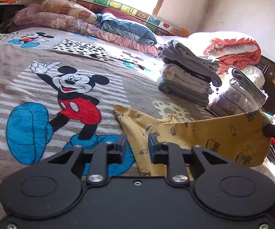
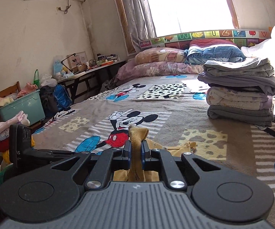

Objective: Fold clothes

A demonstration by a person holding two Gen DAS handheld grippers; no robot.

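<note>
Right gripper point(image 2: 136, 151) clamped a bunched yellow garment point(image 2: 137, 133); left gripper point(image 1: 137, 147) stood parted and empty.

Seen from the left wrist view, the garment point(image 1: 204, 133) lay low and right of centre on the bedspread point(image 1: 22, 76), one corner lifted taut toward the right edge of the frame, where the right gripper point(image 1: 271, 129) held it. The left gripper's right pad sat just at the cloth's near edge, yet nothing lay between the jaws, which were only slightly apart. Risks, as judged: with a single grip, the hanging cloth could sag and crease unevenly, and a further pull could drag the part still on the bedspread out of line; the narrow pinch on a thick bunch might also slip. Folded stacks point(image 1: 187, 76) stood in the upper right, apart from the garment.
</note>
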